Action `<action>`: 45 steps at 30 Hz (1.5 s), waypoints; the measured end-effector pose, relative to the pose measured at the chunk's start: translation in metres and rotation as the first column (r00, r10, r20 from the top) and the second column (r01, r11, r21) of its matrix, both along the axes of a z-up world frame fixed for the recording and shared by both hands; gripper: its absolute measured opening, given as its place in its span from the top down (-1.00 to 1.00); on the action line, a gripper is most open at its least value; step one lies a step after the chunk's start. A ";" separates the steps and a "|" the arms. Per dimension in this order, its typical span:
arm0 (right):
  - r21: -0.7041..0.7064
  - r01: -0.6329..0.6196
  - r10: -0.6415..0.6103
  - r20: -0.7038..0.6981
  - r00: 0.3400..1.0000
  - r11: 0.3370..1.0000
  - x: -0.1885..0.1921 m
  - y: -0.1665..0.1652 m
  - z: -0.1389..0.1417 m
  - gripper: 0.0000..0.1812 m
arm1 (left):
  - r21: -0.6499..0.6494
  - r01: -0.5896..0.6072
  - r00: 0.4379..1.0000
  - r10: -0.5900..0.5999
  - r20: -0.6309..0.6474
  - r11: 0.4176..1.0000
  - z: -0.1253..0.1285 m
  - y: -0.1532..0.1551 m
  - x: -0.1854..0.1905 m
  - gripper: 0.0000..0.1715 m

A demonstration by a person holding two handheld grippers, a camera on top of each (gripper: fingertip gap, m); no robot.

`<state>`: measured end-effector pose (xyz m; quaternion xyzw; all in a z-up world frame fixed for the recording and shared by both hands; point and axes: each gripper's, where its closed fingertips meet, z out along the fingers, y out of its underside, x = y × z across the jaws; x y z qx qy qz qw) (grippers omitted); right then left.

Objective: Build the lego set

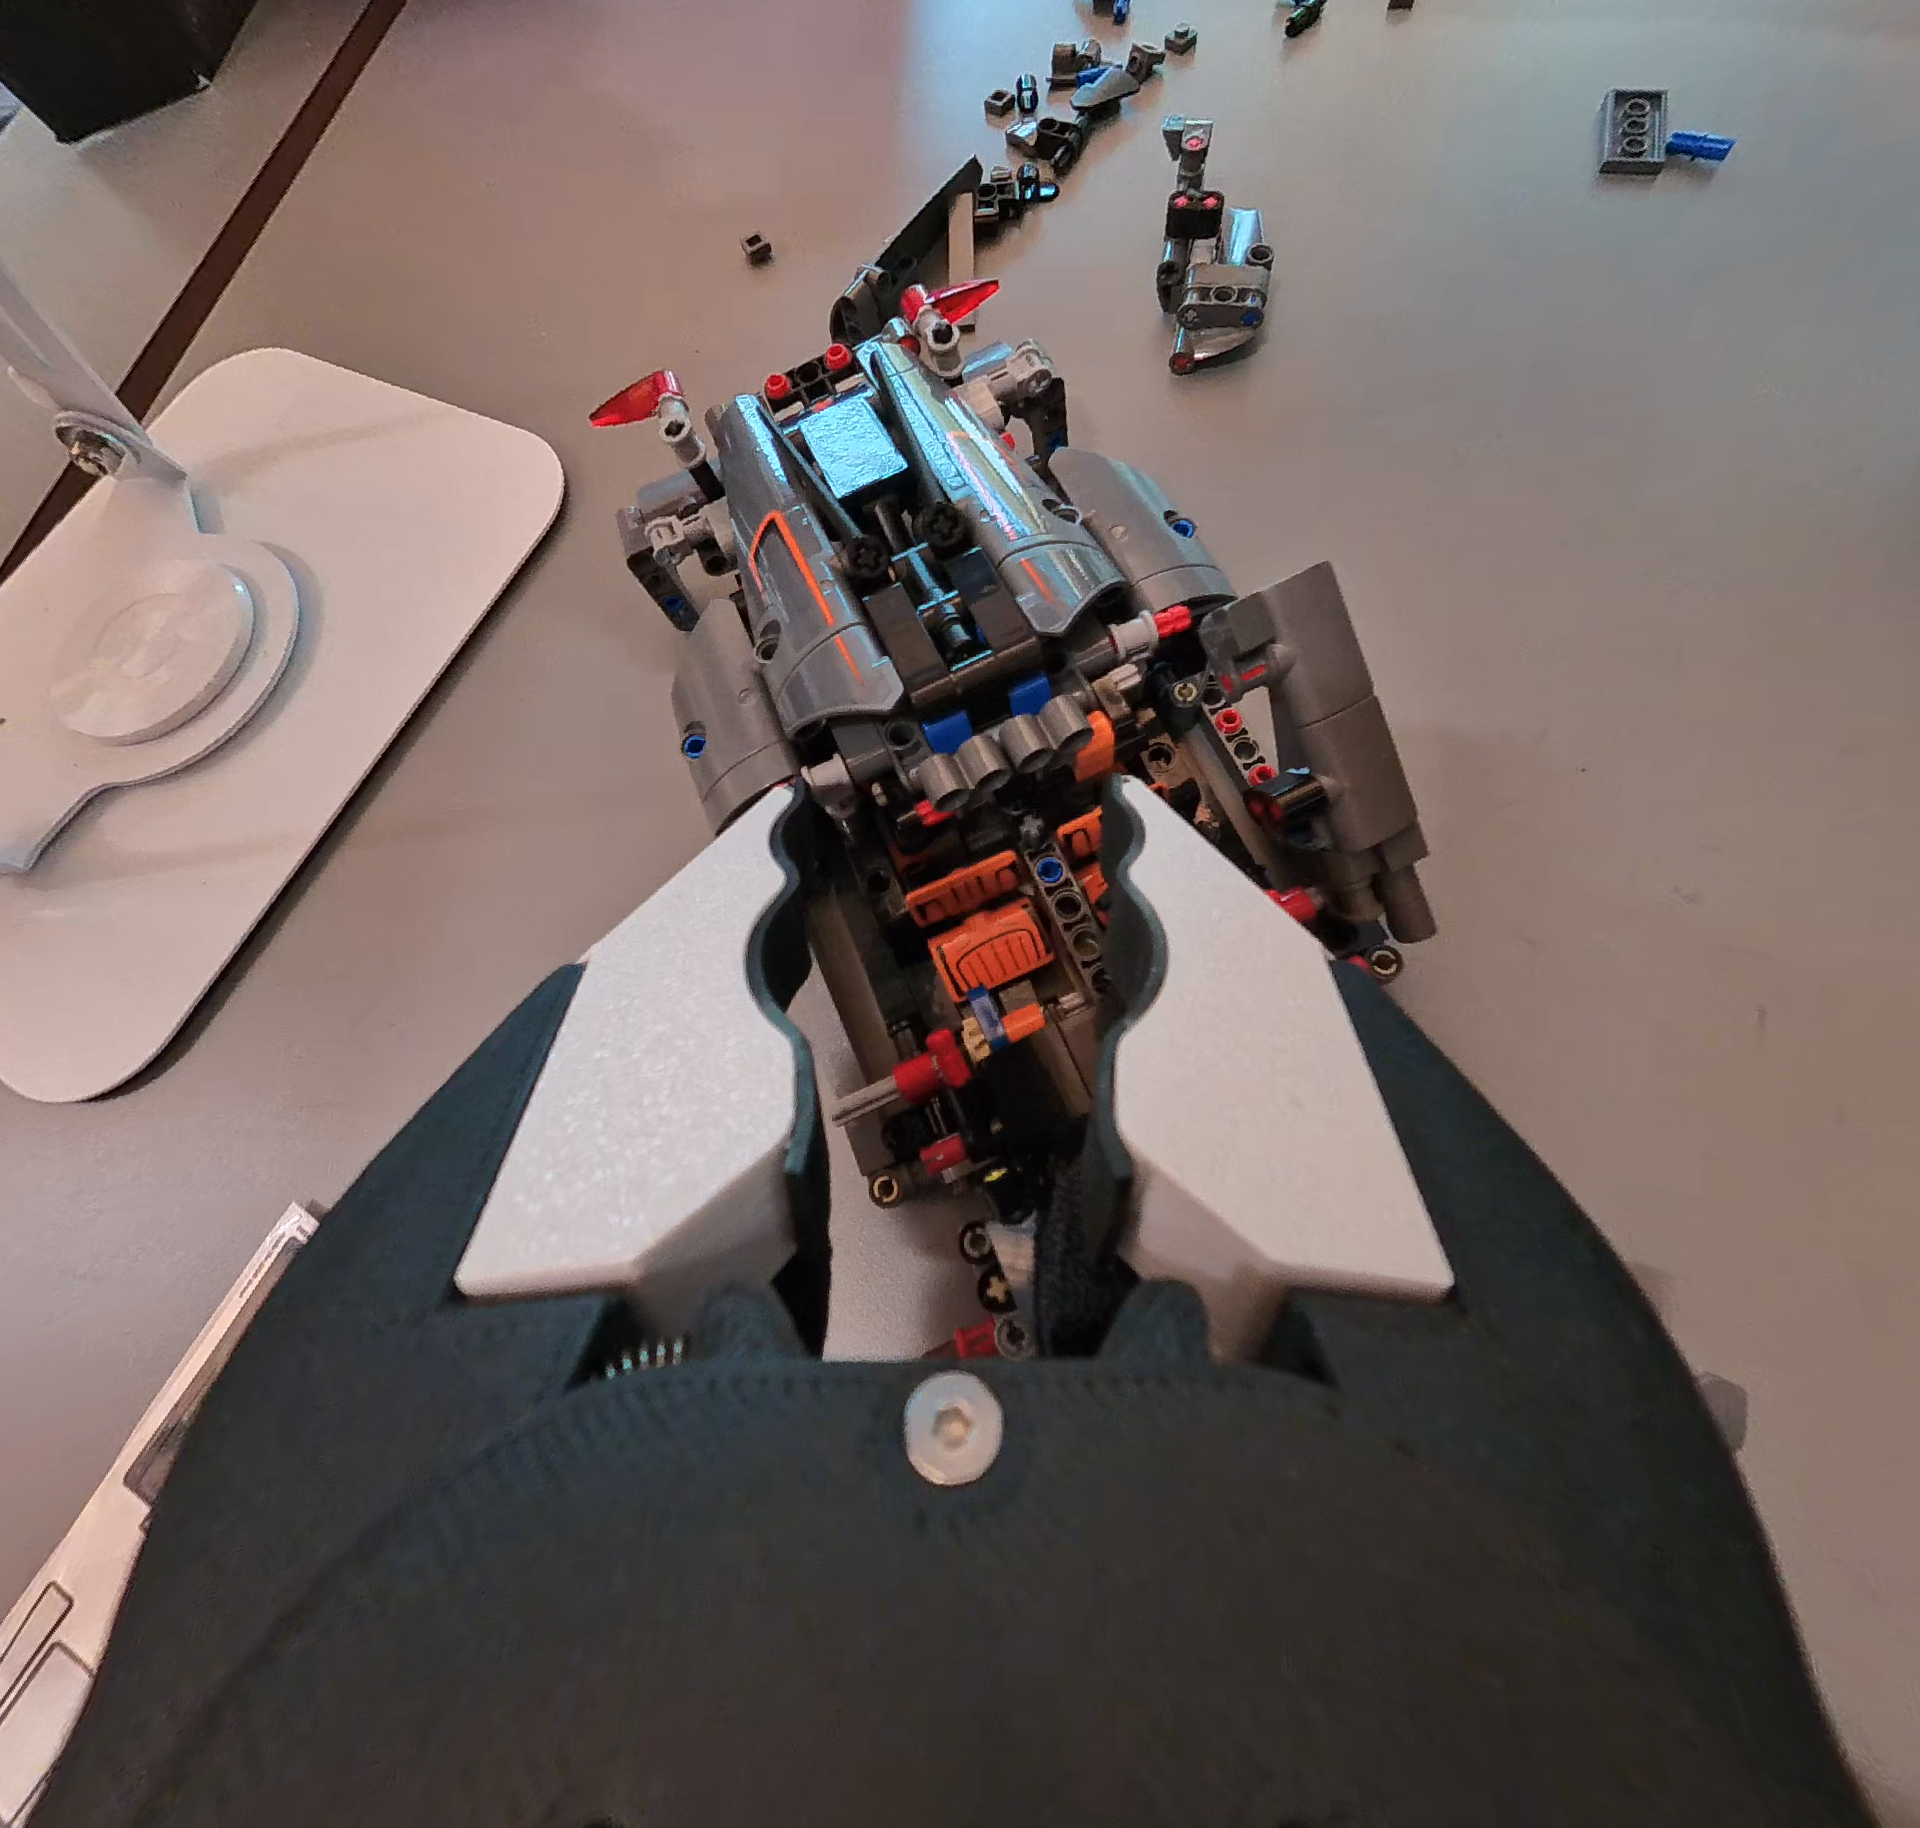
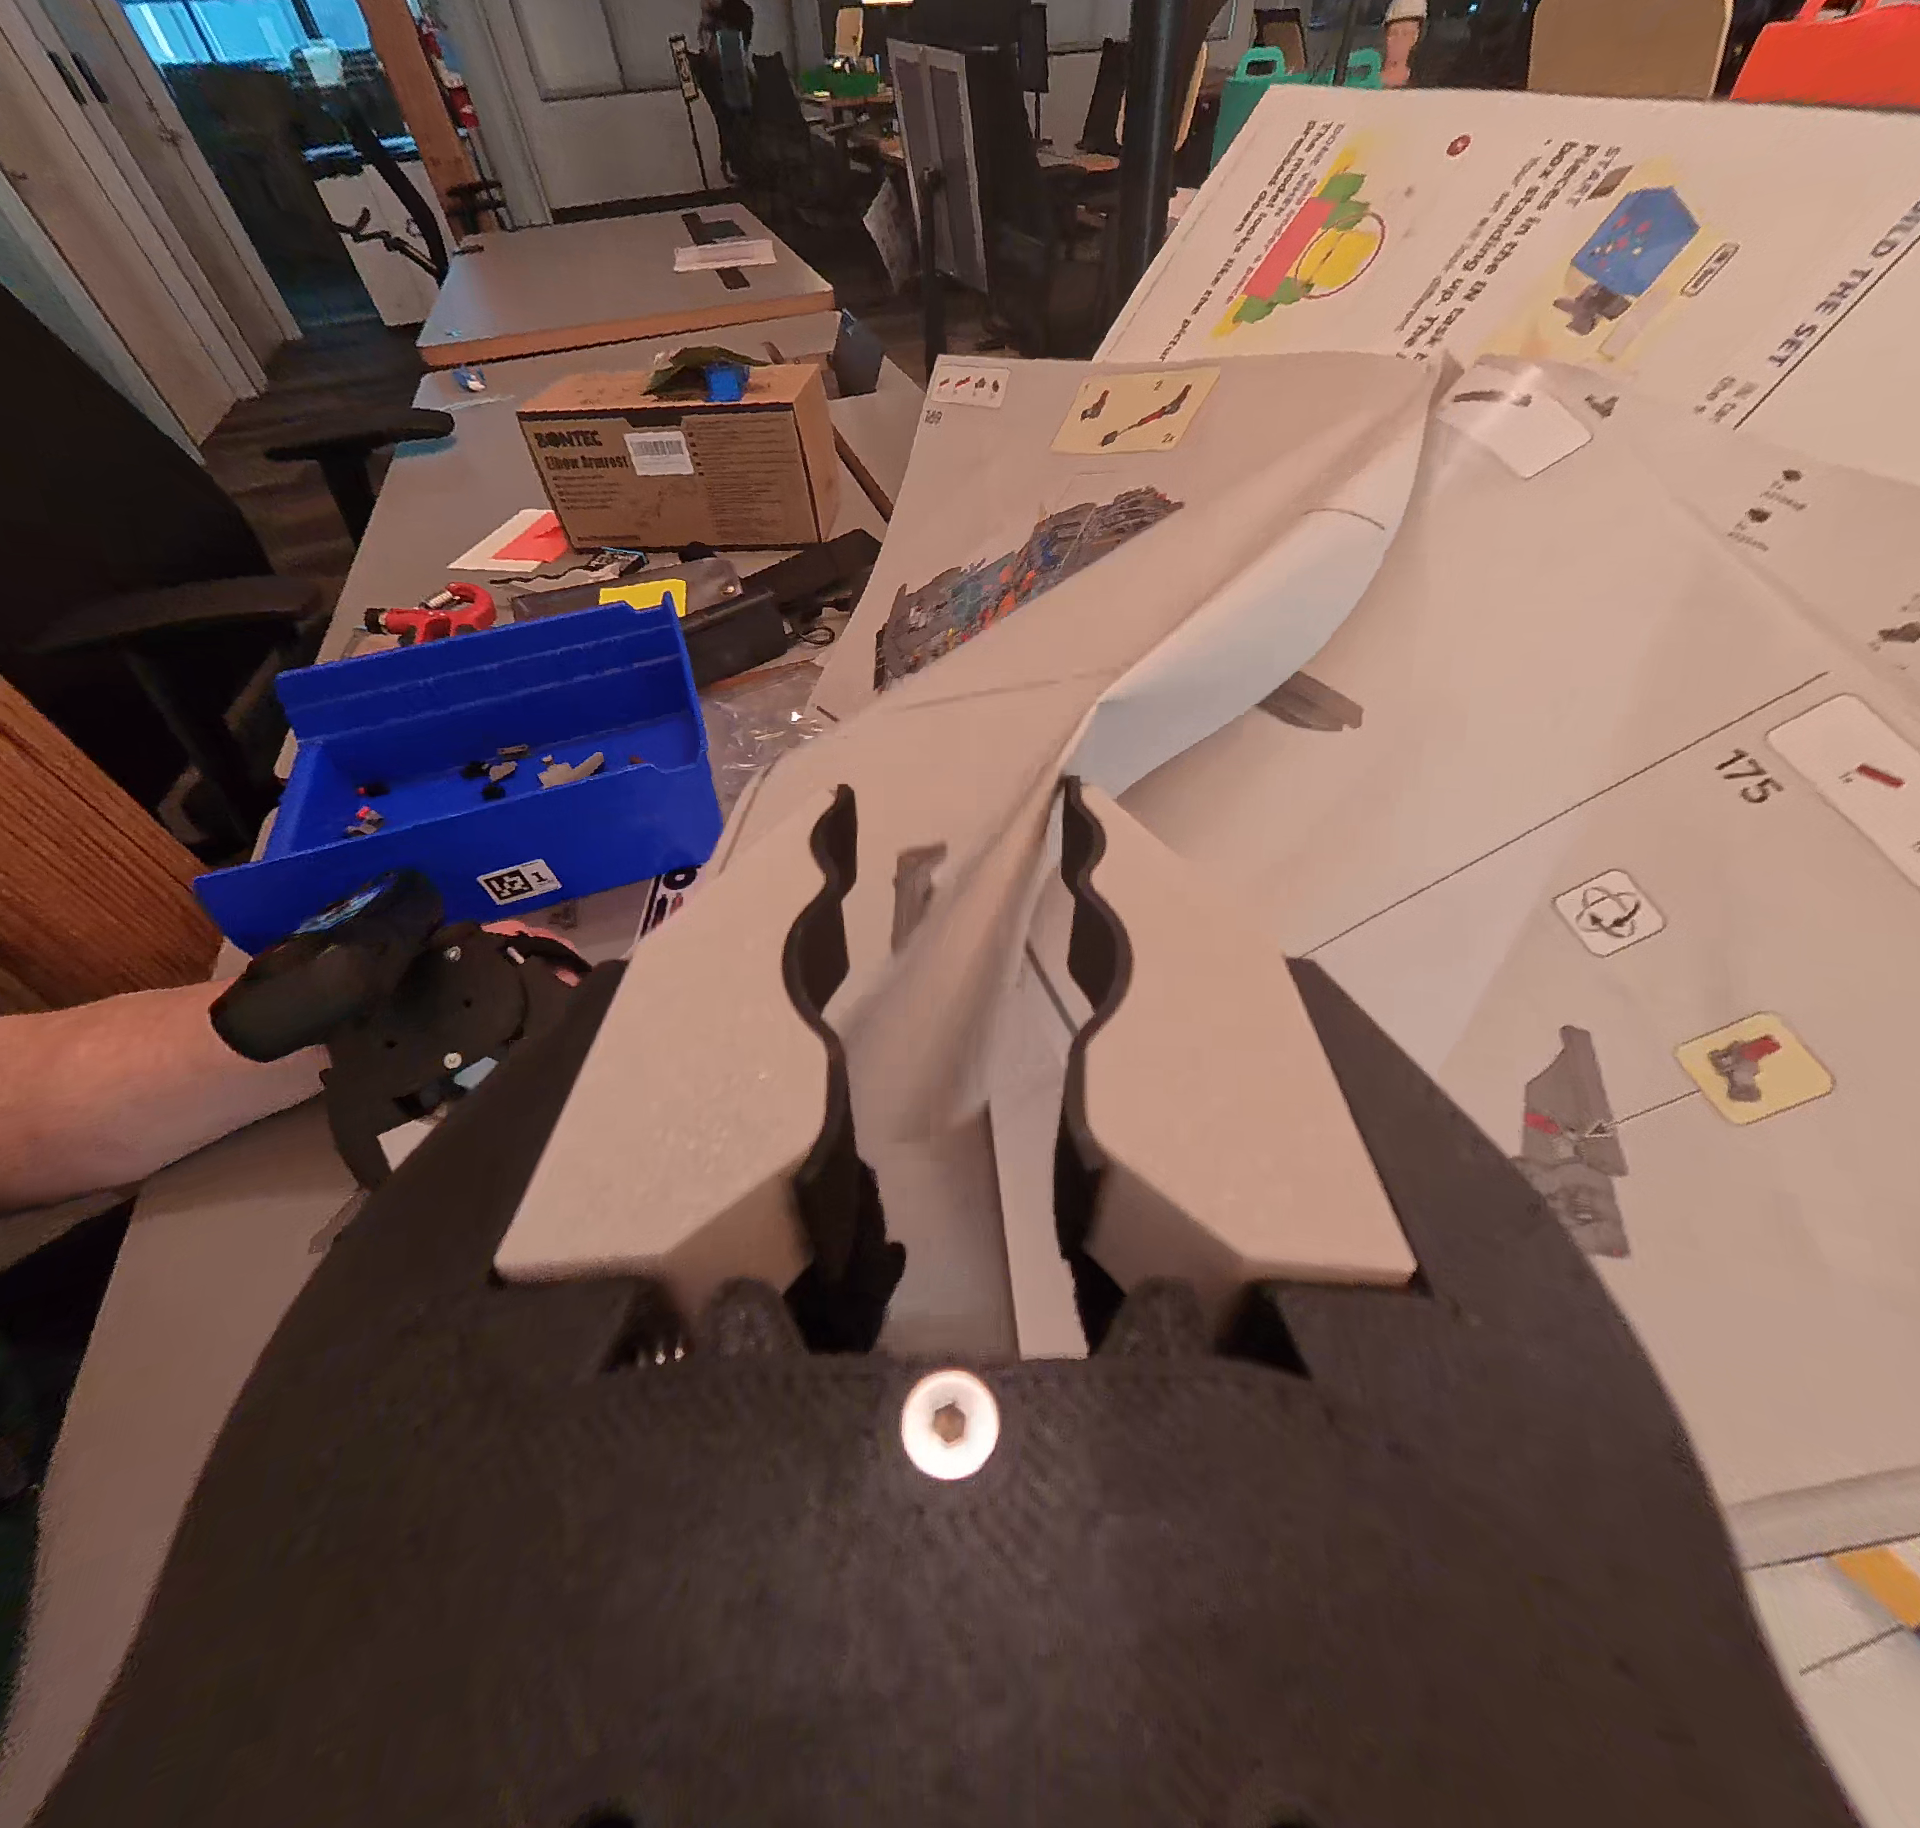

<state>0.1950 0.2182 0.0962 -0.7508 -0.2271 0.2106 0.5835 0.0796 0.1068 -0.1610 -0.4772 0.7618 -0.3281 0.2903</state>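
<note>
Between the left gripper's (image 1: 951, 822) fingers sits the lego model (image 1: 966, 635), a long grey vehicle body with curved silver panels striped in orange, orange and blue inner pieces, red pins and two translucent red fins at its far end. Its near end lies inside the fingers, which close on its sides, while the far part rests on the grey worktop (image 1: 1558, 843). Loose lego pieces (image 1: 1081, 85) are scattered far and to the right, with a small grey sub-assembly (image 1: 1210, 266) beside them. A white stand base (image 1: 208, 698) lies to the left.

From the right wrist view, the right gripper (image 2: 956, 822) holds a lifted page of the instruction booklet (image 2: 1558, 843) between its fingers, which are only partly closed around the curling sheet. A blue bin (image 2: 488, 770) with a few small pieces stands to the left, a cardboard box (image 2: 686, 459) farther off, and an office with desks and chairs lies beyond.
</note>
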 end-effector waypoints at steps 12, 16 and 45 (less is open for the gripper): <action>0.033 -0.157 0.157 0.022 0.987 0.987 -0.088 0.005 -0.020 0.57 | -0.001 0.002 1.000 -0.002 0.001 1.000 0.000 -0.001 0.000 0.38; 0.048 -0.171 0.159 0.196 0.968 0.984 -0.123 0.025 -0.036 0.53 | -0.001 0.002 1.000 -0.002 0.002 1.000 0.000 -0.001 0.000 0.38; 0.062 0.443 -0.427 0.413 0.804 0.894 0.124 0.089 -0.051 0.02 | -0.016 0.013 1.000 -0.013 0.001 1.000 -0.002 -0.001 -0.005 0.43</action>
